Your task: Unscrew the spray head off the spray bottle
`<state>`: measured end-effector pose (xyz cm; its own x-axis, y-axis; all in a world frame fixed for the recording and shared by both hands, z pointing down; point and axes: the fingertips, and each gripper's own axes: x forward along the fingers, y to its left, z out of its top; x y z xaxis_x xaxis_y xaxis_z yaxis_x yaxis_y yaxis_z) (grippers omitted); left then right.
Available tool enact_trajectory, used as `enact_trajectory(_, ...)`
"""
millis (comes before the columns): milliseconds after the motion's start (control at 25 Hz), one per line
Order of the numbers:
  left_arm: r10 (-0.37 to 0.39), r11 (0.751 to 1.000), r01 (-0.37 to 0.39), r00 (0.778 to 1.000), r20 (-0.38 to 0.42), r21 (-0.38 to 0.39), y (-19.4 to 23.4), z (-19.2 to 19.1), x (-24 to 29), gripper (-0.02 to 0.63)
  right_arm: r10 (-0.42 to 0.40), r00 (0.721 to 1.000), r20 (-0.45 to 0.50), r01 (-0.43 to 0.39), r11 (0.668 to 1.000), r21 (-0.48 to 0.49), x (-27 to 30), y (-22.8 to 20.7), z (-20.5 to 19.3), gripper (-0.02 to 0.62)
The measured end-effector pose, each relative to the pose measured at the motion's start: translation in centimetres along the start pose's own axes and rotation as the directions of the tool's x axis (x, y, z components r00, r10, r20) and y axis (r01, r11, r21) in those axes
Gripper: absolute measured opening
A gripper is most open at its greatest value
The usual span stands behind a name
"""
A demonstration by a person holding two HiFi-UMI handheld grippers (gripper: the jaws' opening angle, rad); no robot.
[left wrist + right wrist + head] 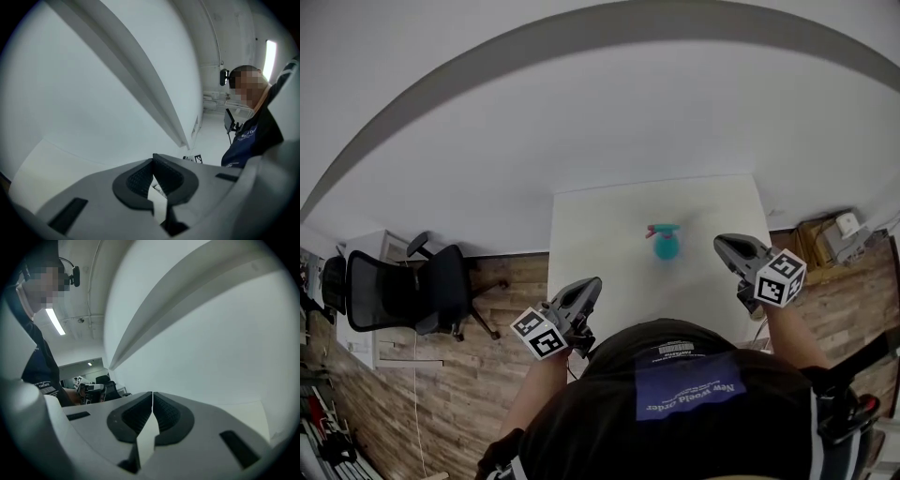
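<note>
- I see a teal spray bottle (666, 249) with pink on its spray head (660, 230), on a plain white tabletop (600, 234).
- The left gripper (596, 281) and right gripper (718, 240) are grey, and their fingers (136, 180) have black ribbed pads.
- The marker cubes (538, 334) are white with black squares.
- The office chair (403, 292) is black.
- The floor (478, 375) is brown wood-grain.

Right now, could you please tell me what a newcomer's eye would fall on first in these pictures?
The teal spray bottle with its pink spray head sits alone in the middle of the white table. The left gripper and right gripper flank it nearer the person, both shut and empty. A black office chair sits on the wood floor to the left.
</note>
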<state>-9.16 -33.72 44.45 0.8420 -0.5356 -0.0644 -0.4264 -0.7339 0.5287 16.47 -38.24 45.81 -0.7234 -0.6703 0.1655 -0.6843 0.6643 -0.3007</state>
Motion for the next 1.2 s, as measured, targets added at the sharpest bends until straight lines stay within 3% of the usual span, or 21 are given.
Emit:
enact_trajectory(280,0.017,1.0,-0.015,0.998,-0.068,0.026,-1.1,-0.5,4.5,0.003,0.046,0.998,-0.029,-0.046,0.999,0.005,-0.2,-3.3,-1.9,-0.002)
enact_trajectory(440,-0.001,1.0,0.004,0.994,-0.111,0.023,0.6,-0.4,4.6,0.003,0.027,0.999,-0.026,-0.026,0.999,0.03,0.9,-3.8,-2.7,-0.002)
enact_trajectory(680,-0.123,0.992,0.127,0.974,-0.191,0.007,5.1,-0.3,4.8,0.003,-0.078,0.997,-0.021,0.079,0.996,0.045,3.2,-2.6,-3.3,-0.002)
enact_trajectory(880,-0.215,0.975,0.22,0.951,-0.223,-0.001,6.7,-0.5,6.3,0.003,-0.104,0.993,-0.058,0.107,0.993,0.052,4.4,-1.3,-4.6,-0.002)
enact_trajectory(1200,-0.178,0.981,0.19,0.957,-0.229,0.03,6.3,-0.7,7.3,0.003,-0.058,0.997,-0.051,0.061,0.996,0.068,4.8,-2.7,-4.0,-0.002)
